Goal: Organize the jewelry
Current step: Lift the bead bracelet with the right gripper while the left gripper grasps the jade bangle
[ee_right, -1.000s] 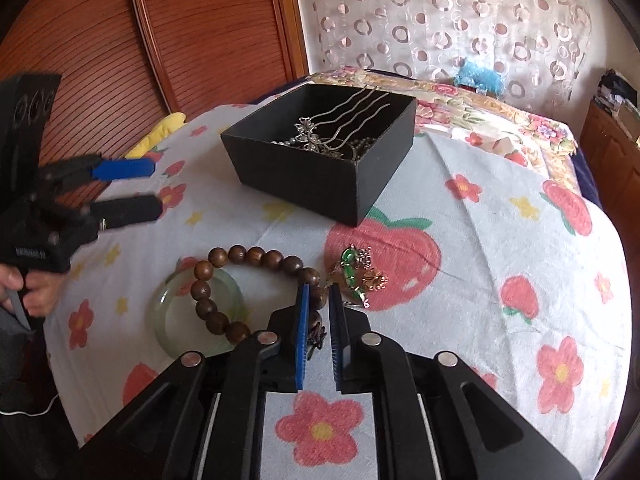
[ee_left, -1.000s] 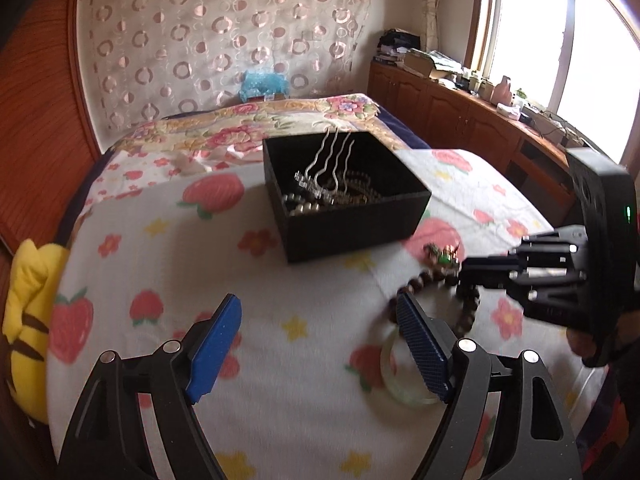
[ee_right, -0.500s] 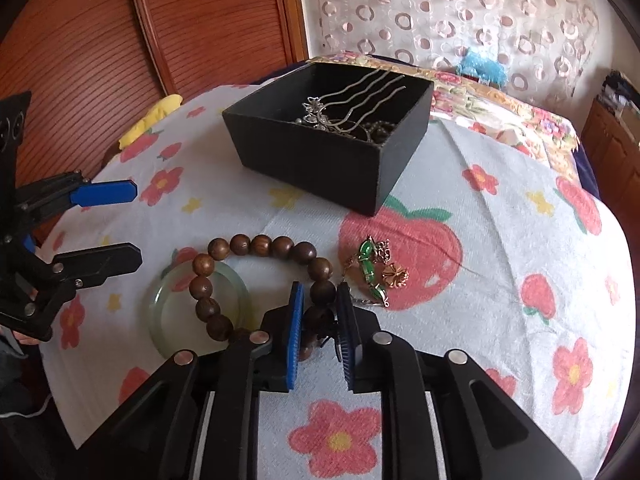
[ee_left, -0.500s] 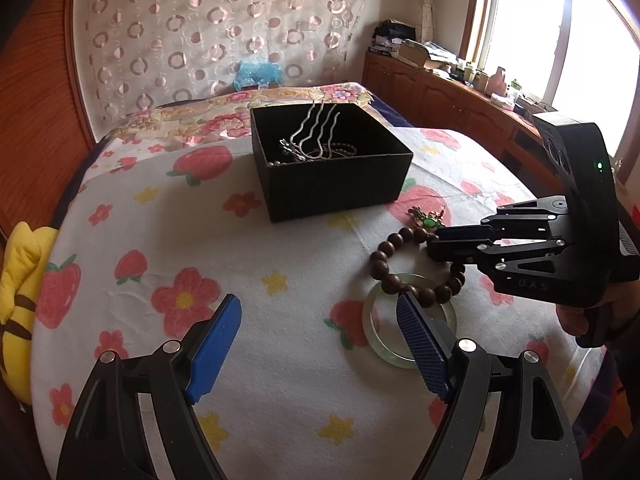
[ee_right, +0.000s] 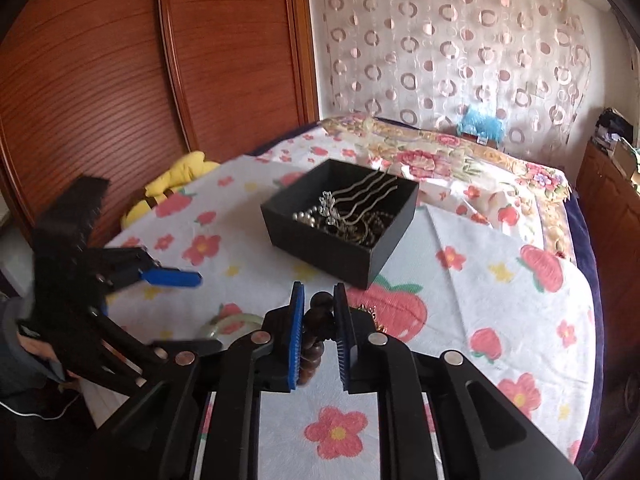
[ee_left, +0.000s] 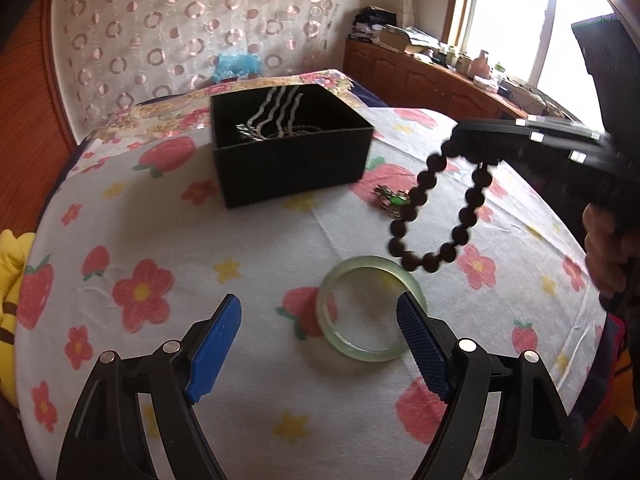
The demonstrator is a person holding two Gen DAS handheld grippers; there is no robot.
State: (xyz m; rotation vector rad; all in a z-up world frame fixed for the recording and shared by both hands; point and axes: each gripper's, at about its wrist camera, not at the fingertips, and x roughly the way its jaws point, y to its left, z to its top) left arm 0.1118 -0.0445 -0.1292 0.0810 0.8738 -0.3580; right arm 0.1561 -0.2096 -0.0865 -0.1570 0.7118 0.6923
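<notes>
The bead bracelet (ee_left: 434, 216) is hanging in the air off my right gripper (ee_right: 318, 334), w/ the blue pads (ee_right: 296, 336) pinching a couple of its dark wooden beads (ee_right: 320, 312). The loop is dangling free, above the cloth and just right of the black box (ee_left: 290, 152). My left gripper (ee_left: 320, 344) is hovering wide apart, gripping nothing, nearer me than the box. The pale green bangle (ee_left: 370, 308) is lying flat on the cloth in front of the box, its right edge just beside my left gripper's right pad (ee_left: 420, 346); can't tell if they're touching. A small green-and-gold charm (ee_left: 394, 200) is sitting on the cloth just right of the box, btwn it and the hanging loop. Inside the box, wavy silver hairpins (ee_right: 360, 196) are leaning on the far wall over a tangle of chains and pearls. The box is resting on a strawberry-and-flower cloth (ee_left: 160, 248). A yellow plush (ee_right: 176, 184) is lying left of the box at the cloth's edge.
</notes>
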